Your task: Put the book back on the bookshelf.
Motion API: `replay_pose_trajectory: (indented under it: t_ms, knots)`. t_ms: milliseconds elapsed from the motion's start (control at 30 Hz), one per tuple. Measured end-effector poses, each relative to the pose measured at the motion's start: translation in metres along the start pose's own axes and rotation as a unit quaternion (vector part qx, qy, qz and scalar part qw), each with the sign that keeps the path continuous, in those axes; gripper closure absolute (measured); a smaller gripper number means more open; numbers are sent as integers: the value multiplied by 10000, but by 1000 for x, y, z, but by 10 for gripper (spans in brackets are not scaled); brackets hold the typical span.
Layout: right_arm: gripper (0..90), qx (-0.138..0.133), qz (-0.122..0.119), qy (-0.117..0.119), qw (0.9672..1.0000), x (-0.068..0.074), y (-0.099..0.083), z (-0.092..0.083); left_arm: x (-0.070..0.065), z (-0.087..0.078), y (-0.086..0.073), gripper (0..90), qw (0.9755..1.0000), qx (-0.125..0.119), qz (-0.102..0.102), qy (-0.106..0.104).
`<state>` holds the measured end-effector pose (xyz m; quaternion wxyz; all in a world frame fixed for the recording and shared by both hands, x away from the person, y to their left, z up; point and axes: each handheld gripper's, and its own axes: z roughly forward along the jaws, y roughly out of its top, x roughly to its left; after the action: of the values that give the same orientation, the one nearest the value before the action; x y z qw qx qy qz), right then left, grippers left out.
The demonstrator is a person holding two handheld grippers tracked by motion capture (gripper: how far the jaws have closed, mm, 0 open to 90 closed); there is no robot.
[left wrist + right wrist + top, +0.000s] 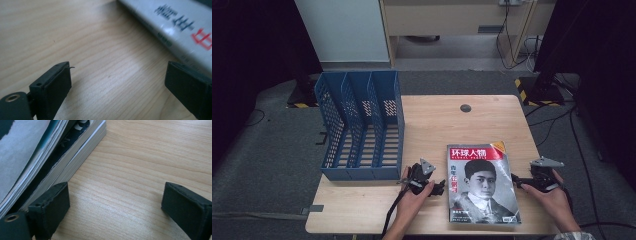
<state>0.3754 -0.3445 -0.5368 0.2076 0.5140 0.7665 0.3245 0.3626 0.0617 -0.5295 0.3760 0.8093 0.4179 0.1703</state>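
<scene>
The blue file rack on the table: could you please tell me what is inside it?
The blue file rack shows bare slotted floors in all three compartments; nothing stands in them. Its front lip hides the lowest front strip.

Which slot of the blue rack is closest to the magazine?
The rightmost slot of the blue rack; it borders the side facing the magazine.

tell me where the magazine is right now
In the high view the magazine lies flat on the right half of the wooden table, near its front edge, between the left gripper and right gripper.
</scene>
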Motion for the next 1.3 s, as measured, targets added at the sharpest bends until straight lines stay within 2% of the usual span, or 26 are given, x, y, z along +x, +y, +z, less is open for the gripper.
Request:
replay_pose_trajectory:
  t_ms: [133,267,433,500,600,667,767,833,933,1033,1100,1200,1267,1300]
  knots:
    - [184,-37,166,38,9998,-4,3,-4,-1,-10,7,69,9991,-325,-211,-176]
    - [266,-309,151,-26,9994,-7,6,-14,-4,-16,10,68,9982,-487,-146,-325]
    - [423,-596,110,151,9980,-2,11,-22,-4,-17,10,71,9974,-557,-186,-422]
    - [502,-793,-12,279,9965,3,14,-26,-5,-18,10,104,9972,-598,-229,-385]
    - [616,-1058,-65,416,9935,11,18,-33,-4,-19,11,144,9966,-644,-372,-351]
    - [646,-1236,-91,449,9913,16,20,-38,-5,-21,11,208,9962,-696,-392,-339]
    - [637,-1328,-83,636,9891,20,21,-38,-5,-22,12,236,9958,-732,-395,-374]
    - [599,-1322,-83,768,9882,22,21,-37,-6,-23,14,261,9955,-737,-410,-429]
    - [520,-1199,-58,884,9888,25,21,-32,-8,-23,17,291,9959,-696,-359,-448]
    - [445,-1064,-52,972,9896,29,21,-29,-12,-25,21,312,9953,-706,-447,-492]
    - [402,-970,-40,1064,9896,31,21,-26,-14,-26,25,312,9953,-699,-403,-539]
    - [370,-786,-74,1139,9903,33,19,-22,-15,-24,32,290,9966,-620,-258,-469]
    - [367,-721,-78,1194,9902,35,19,-20,-14,-21,35,273,9967,-565,-318,-496]
    - [366,-731,-90,1201,9900,36,20,-19,-13,-16,37,262,9963,-532,-412,-528]
